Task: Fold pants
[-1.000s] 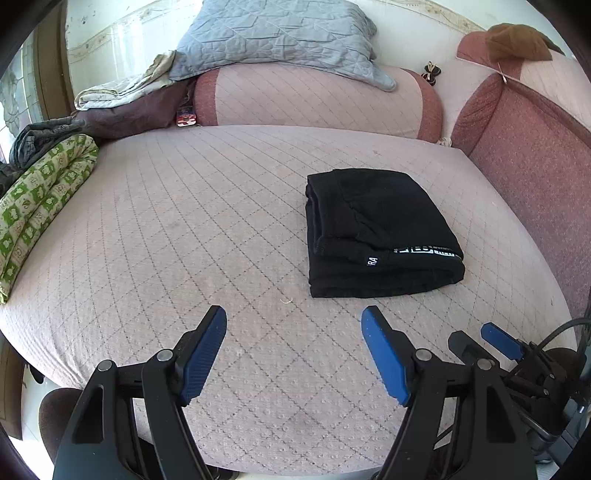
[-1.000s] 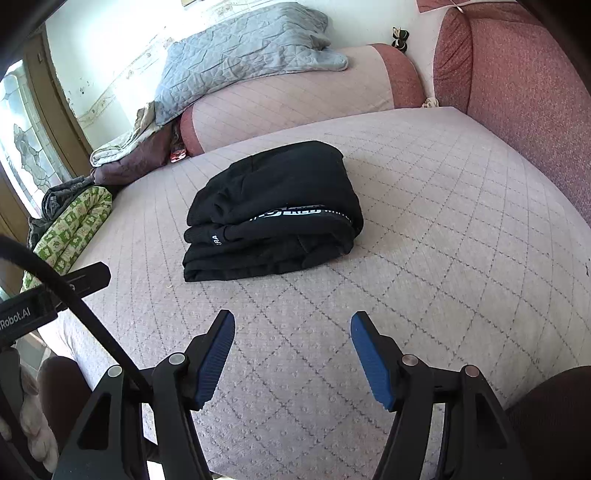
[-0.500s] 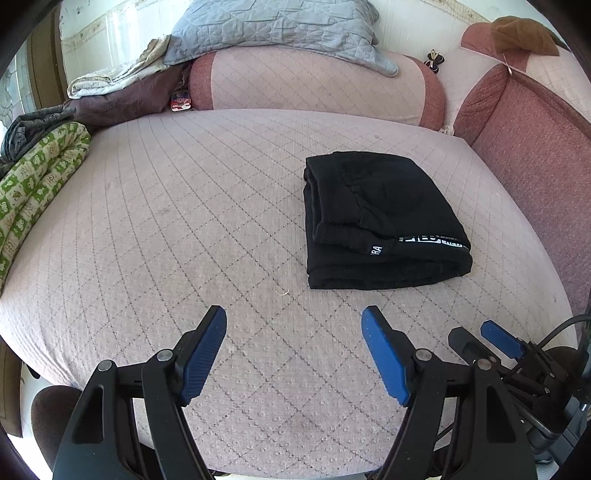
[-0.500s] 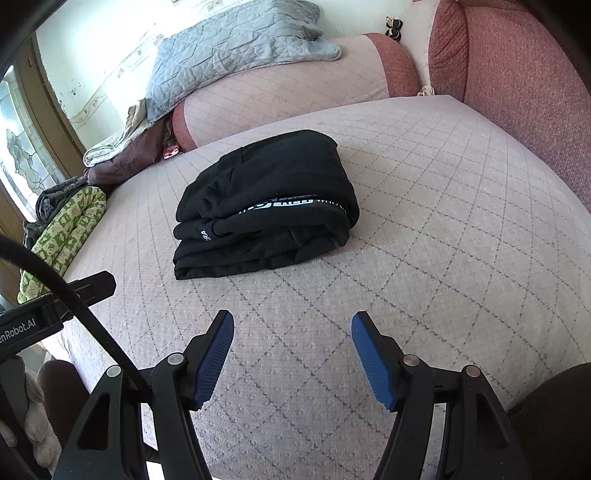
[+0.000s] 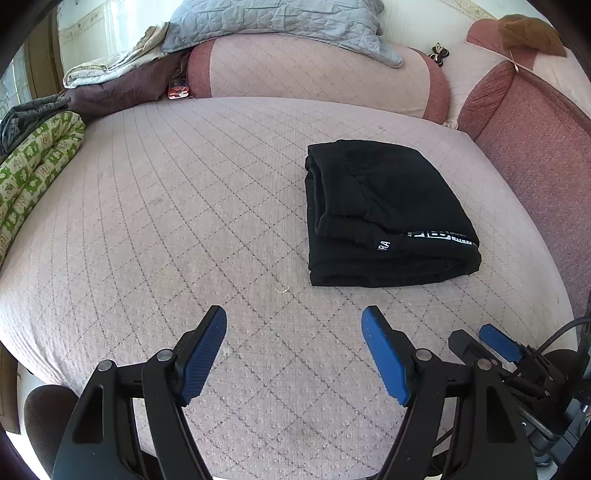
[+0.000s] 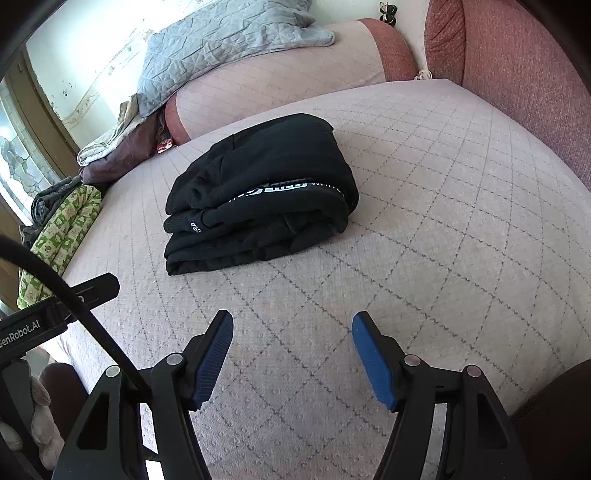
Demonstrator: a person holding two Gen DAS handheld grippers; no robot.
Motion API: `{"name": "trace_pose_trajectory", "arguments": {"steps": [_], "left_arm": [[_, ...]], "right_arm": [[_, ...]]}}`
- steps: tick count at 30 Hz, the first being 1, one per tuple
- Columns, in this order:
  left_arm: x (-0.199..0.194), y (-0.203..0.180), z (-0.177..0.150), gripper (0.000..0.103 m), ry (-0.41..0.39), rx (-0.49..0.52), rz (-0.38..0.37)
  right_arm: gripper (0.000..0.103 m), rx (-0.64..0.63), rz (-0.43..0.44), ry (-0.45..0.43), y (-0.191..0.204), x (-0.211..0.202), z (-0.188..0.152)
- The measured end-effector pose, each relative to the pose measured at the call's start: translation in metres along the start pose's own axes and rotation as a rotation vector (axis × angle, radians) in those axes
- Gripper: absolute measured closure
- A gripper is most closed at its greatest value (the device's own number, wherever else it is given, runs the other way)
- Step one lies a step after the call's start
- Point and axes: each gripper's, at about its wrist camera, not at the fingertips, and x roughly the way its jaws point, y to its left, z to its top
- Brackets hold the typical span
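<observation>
The black pants [image 5: 384,214] lie folded in a compact stack on the pink quilted bed [image 5: 184,221], a white-lettered stripe along the near fold. They also show in the right wrist view [image 6: 266,192]. My left gripper [image 5: 293,325] is open and empty, above the bed near its front edge, short of the pants and to their left. My right gripper [image 6: 291,328] is open and empty, also near the front edge, short of the pants. Part of the right gripper [image 5: 495,343] shows in the left wrist view at the lower right.
A pink bolster [image 5: 314,70] with a grey quilted pillow [image 5: 273,18] lies at the back. A green patterned blanket [image 5: 33,173] lies along the left edge. A red upholstered wall [image 5: 535,147] borders the right side. Folded clothes [image 5: 110,77] sit at the back left.
Both grippers tilted and shifted slightly, so the pants sit a little lower in the left view and higher in the right view. Both stay open; the pants have not moved.
</observation>
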Motion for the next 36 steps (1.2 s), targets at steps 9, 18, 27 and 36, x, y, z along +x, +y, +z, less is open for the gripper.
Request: {"name": "trace_pose_trajectory", "arguments": {"steps": [9, 18, 27, 36], "left_arm": [[0.009, 0.002, 0.000, 0.028, 0.022, -0.010, -0.009], [0.009, 0.029, 0.027, 0.028, 0.002, -0.096, -0.122], [0.055, 0.039, 0.072, 0.027, 0.103, -0.243, -0.343], [0.079, 0.024, 0.117, 0.026, 0.111, -0.238, -0.353]], "right_arm": [[0.030, 0.001, -0.002, 0.002, 0.000, 0.000, 0.000], [0.029, 0.045, 0.026, -0.070, -0.011, -0.035, 0.018], [0.023, 0.005, -0.020, -0.115, -0.032, -0.016, 0.116], [0.021, 0.249, 0.100, -0.023, -0.100, 0.066, 0.172]]}}
